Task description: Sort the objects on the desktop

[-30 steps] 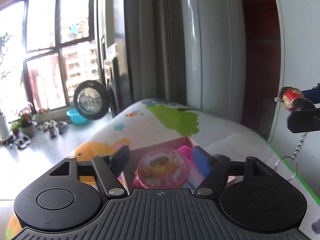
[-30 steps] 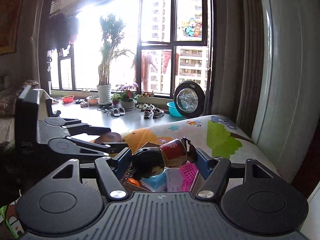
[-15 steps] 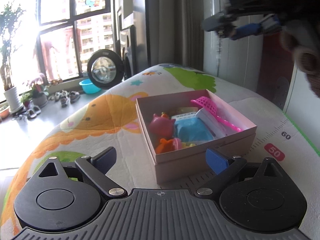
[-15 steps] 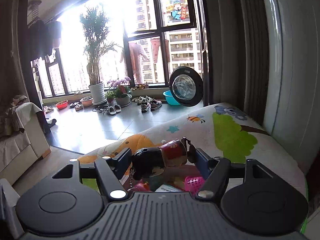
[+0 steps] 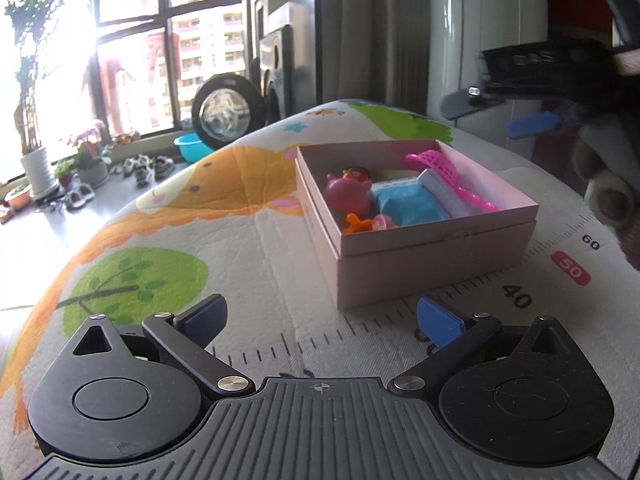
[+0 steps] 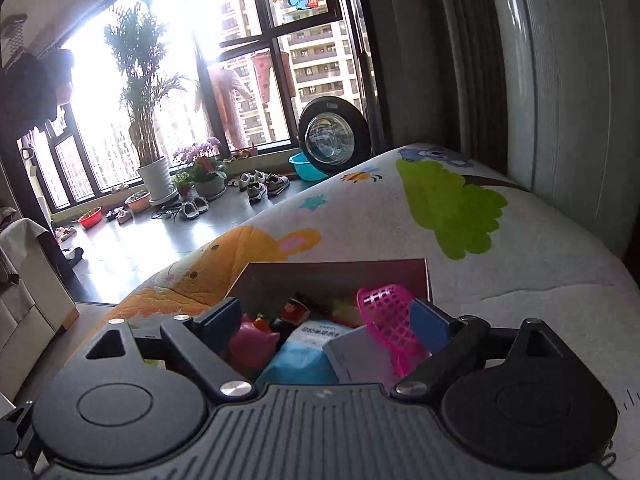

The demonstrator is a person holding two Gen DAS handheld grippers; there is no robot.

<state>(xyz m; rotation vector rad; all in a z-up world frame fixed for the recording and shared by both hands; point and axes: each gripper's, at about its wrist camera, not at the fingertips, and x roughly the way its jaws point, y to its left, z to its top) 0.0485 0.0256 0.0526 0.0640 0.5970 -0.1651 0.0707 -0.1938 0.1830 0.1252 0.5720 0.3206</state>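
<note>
Now the little bottle charm (image 6: 297, 309) lies in the pink box (image 5: 436, 252), dropped by the right gripper (image 6: 326, 320), wide open straight above. Left gripper (image 5: 320, 318) waits wide open, nearer the box's front.

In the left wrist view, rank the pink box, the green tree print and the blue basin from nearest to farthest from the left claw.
1. Green tree print, on the mat just ahead-left of the left claw.
2. Pink box, ahead-right.
3. Blue basin, on the floor by the window.
</note>
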